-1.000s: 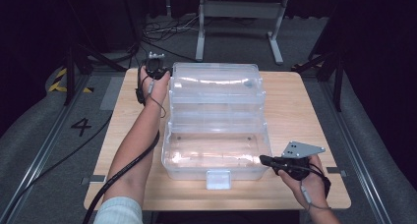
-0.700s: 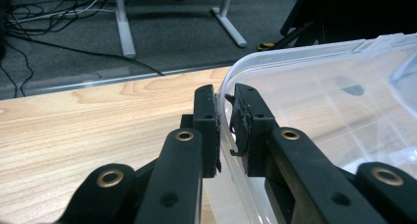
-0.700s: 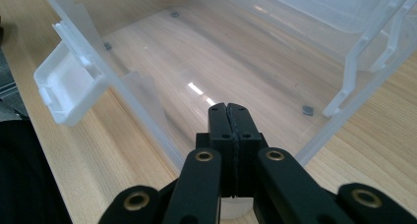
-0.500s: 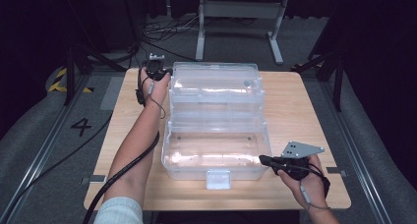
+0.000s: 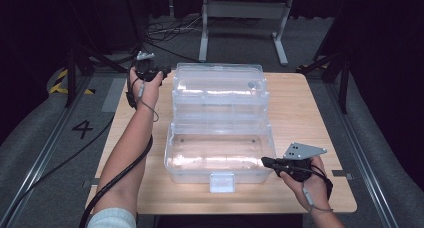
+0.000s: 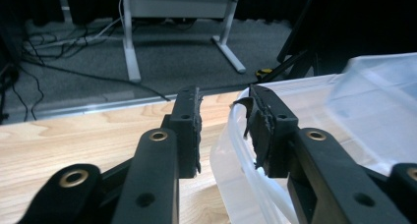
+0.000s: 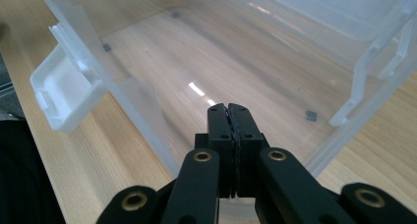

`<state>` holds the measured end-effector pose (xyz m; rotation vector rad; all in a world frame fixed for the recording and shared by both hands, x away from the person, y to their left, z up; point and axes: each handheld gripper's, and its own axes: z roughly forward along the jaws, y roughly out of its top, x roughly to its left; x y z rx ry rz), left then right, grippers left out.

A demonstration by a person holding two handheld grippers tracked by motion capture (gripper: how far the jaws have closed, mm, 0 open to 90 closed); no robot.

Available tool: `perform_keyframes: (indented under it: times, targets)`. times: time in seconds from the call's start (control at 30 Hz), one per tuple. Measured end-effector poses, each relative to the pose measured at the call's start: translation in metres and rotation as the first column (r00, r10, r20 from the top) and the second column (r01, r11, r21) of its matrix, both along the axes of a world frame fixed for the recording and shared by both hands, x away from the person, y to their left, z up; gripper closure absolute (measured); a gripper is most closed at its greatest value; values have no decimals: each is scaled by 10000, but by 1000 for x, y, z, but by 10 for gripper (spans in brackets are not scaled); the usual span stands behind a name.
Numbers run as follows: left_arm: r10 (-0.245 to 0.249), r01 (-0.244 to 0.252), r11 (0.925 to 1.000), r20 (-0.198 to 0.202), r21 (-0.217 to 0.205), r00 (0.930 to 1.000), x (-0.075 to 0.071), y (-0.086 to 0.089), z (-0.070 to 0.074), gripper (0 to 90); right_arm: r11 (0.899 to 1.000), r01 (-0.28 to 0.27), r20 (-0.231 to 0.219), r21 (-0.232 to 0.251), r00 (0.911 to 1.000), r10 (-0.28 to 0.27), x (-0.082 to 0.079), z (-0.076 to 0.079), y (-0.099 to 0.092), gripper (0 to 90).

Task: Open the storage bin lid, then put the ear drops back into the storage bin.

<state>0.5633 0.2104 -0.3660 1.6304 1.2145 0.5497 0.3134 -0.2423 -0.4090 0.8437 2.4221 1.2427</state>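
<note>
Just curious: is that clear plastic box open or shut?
Open: the clear plastic box has its lid swung back, the inside bare.

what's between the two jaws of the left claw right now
In the left gripper view, the left claw has bare wooden table in the gap; the clear box's lid edge sits by the right-hand jaw, unclamped.

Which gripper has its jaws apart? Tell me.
The left gripper, at the far left corner of the clear box: its jaws have just been opening, nothing clamped. The right gripper is shut at the near wall.
</note>
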Motion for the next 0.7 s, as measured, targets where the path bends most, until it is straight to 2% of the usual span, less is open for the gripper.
perform_keyframes:
  times: [0.07,0.23,0.37,0.4,0.57,0.7]
  targets:
    - [-155,157,9998,248,-89,9996,-12,4,8,644,10000,-19,80,57,10000,18,1,2,1,896]
    - [-428,429,9991,752,-7,9962,-43,9,24,650,9998,-51,253,172,9997,47,4,10,0,892]
    - [-713,687,9973,1060,272,9918,-67,8,35,641,9996,2,362,291,9993,-13,6,17,-4,892]
    - [-713,687,9973,1060,272,9918,-67,8,35,640,9996,2,362,291,9993,-13,6,17,-4,892]
    - [-1107,1061,9932,1079,475,9880,-97,6,41,635,9980,249,560,585,9980,-282,8,27,-16,889]
    - [-1256,1247,9921,976,150,9873,-113,8,40,647,9957,404,560,834,9974,-451,11,33,-24,888]
